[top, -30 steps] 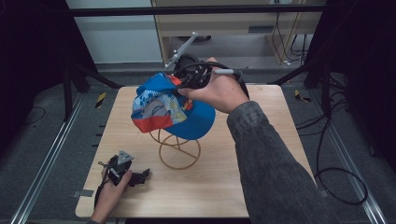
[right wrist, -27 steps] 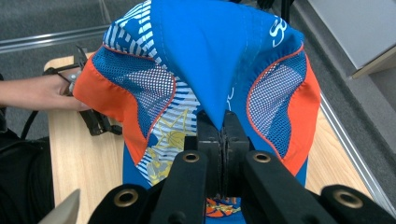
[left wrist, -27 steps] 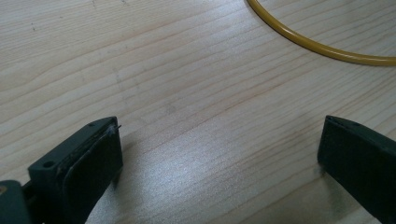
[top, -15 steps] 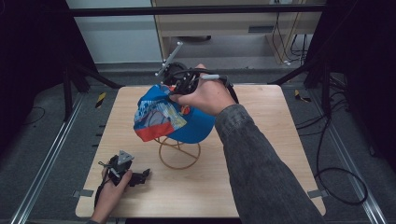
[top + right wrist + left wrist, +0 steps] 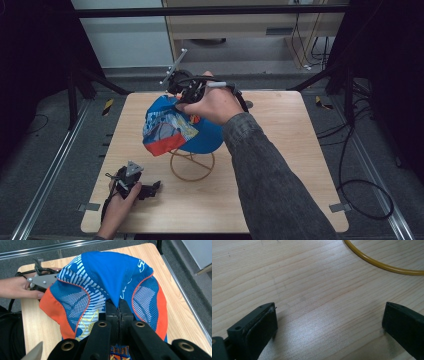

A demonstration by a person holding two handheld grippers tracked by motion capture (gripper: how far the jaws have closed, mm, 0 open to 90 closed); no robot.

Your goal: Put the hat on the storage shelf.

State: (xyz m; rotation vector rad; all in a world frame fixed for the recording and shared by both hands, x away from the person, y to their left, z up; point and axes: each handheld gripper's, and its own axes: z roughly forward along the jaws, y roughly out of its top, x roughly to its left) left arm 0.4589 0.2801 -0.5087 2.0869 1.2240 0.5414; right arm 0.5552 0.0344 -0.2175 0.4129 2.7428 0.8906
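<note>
The right tongs (image 5: 119,305) pinch the blue and orange cloth cap (image 5: 170,127) and have tipped it up off the yellow wire stand (image 5: 192,165). The left tongs (image 5: 142,189) rest spread on the wooden tabletop (image 5: 280,165).

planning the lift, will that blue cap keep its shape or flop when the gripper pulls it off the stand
Probably floppy: the cap is thin mesh and cloth, pinched into a fold where the right gripper holds it. Likely light. The wire stand looks thin and may tip if snagged.
</note>
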